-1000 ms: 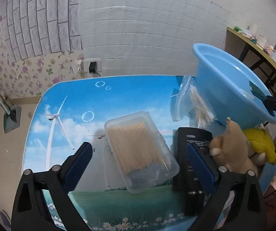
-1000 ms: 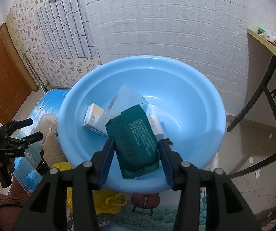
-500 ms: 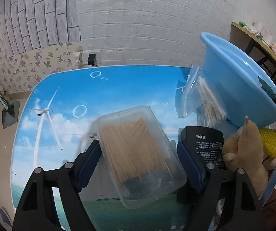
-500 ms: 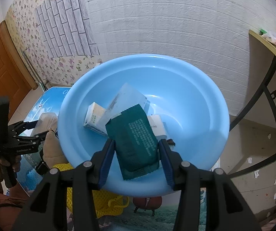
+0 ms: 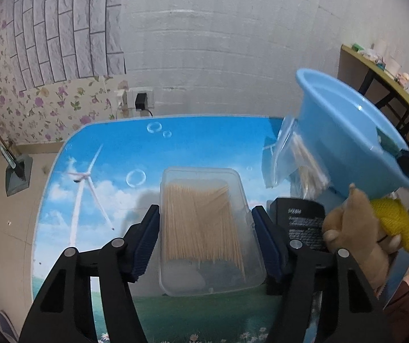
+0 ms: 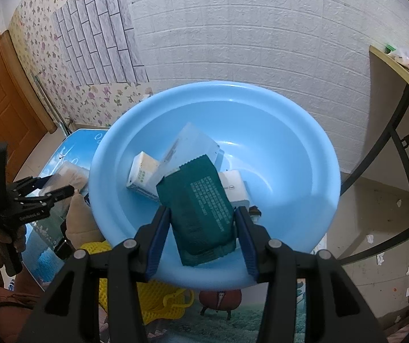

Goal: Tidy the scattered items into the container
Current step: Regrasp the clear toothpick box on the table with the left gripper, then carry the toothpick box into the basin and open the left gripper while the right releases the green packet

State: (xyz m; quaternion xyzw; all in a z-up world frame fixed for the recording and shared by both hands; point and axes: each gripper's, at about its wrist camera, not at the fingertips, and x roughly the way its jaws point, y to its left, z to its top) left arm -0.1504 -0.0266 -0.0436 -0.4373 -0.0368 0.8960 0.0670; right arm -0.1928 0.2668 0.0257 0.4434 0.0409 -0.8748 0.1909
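Observation:
A clear plastic box of toothpicks [image 5: 201, 223] lies on the sky-print table [image 5: 113, 154]. My left gripper [image 5: 206, 210] is closing around it, and both blue pads touch its long sides. The blue basin [image 5: 341, 131] stands tilted at the table's right end. In the right wrist view my right gripper [image 6: 203, 210] is shut on a dark green packet [image 6: 201, 208] just inside the near rim of the basin [image 6: 276, 143]. Two white boxes [image 6: 143, 173] and a clear pack [image 6: 190, 143] lie in the basin. The left gripper [image 6: 53, 185] shows at the far left there.
Right of the toothpick box stand a black box [image 5: 301, 223], a tan plush toy [image 5: 353, 223] and a yellow net item [image 5: 393, 217]. A clear bag of sticks [image 5: 296, 154] leans against the basin. A desk [image 6: 398, 65] stands by the right wall.
The left jaws have closed in from wide apart until they touch the toothpick box, which has turned straight between them. The right gripper and green packet have not moved.

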